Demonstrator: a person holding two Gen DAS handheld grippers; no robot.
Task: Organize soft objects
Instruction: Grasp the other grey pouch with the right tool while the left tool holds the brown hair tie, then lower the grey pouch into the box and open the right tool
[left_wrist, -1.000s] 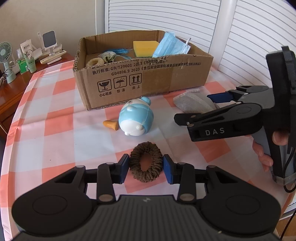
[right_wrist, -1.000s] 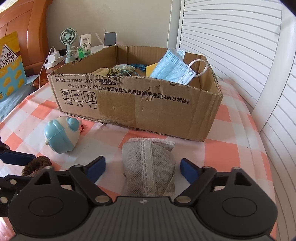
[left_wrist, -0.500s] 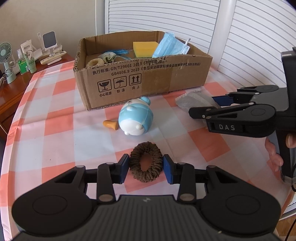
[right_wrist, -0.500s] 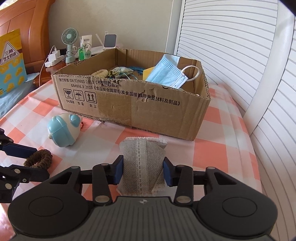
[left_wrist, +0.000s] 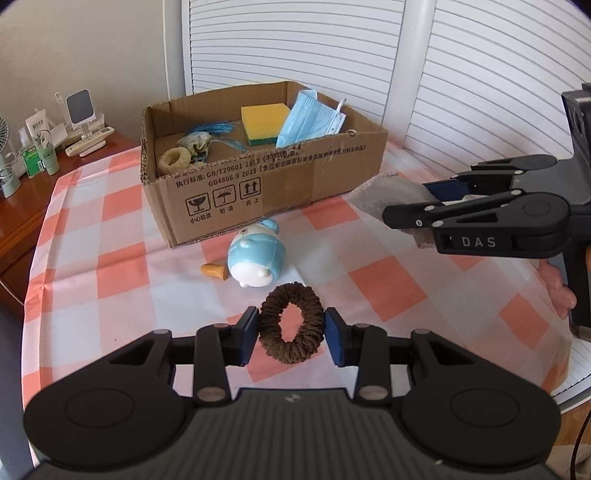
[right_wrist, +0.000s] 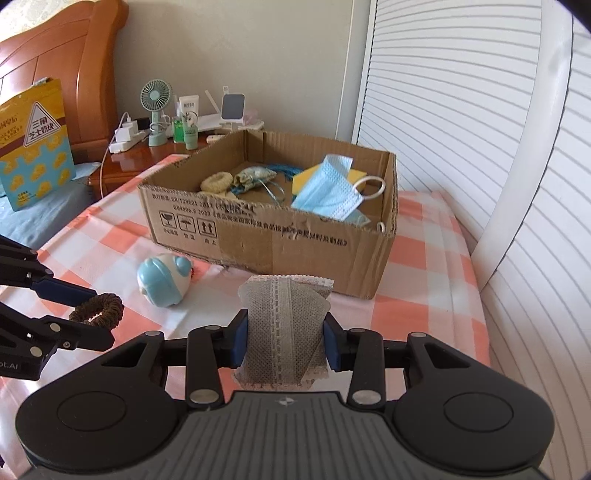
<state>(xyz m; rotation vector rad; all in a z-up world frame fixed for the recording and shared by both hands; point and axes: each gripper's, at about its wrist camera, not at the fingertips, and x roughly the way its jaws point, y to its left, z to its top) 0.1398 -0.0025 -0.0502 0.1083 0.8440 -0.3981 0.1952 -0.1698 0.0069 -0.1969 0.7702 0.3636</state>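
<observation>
Cardboard box (left_wrist: 258, 173) dominates the far half of a counter (left_wrist: 110, 266) spread with an orange-and-white checked cloth, already holding a blue face mask (left_wrist: 310, 120), a yellow sponge (left_wrist: 264, 120), a cream scrunchie (left_wrist: 174, 158) and a small patterned pouch (left_wrist: 194, 141). A pale blue plush toy (left_wrist: 256, 258) lies on its side just in front of the box's near wall, beside a small orange piece (left_wrist: 214, 271), between the box and the left tongs (left_wrist: 291, 334). Beyond the counter's far left corner, a wooden nightstand (right_wrist: 136, 157) carries a green desk fan (right_wrist: 156, 99), bottles and chargers, with a yellow-and-blue bag (right_wrist: 33, 140) propped on the bed by the headboard.

Left tongs are closed narrowly on a brown scrunchie (left_wrist: 291, 328), the blue pads pressing its two sides; whether it is lifted clear of the cloth cannot be told. It sits toward the counter's near edge, directly in front of the plush toy.

Right tongs (right_wrist: 284, 341) grip a grey mesh sachet (right_wrist: 286, 325) by its lower half, the seam running upright and the crimped top edge standing free above the pads. The sachet hangs short of the box's near wall, toward its right corner.
</observation>
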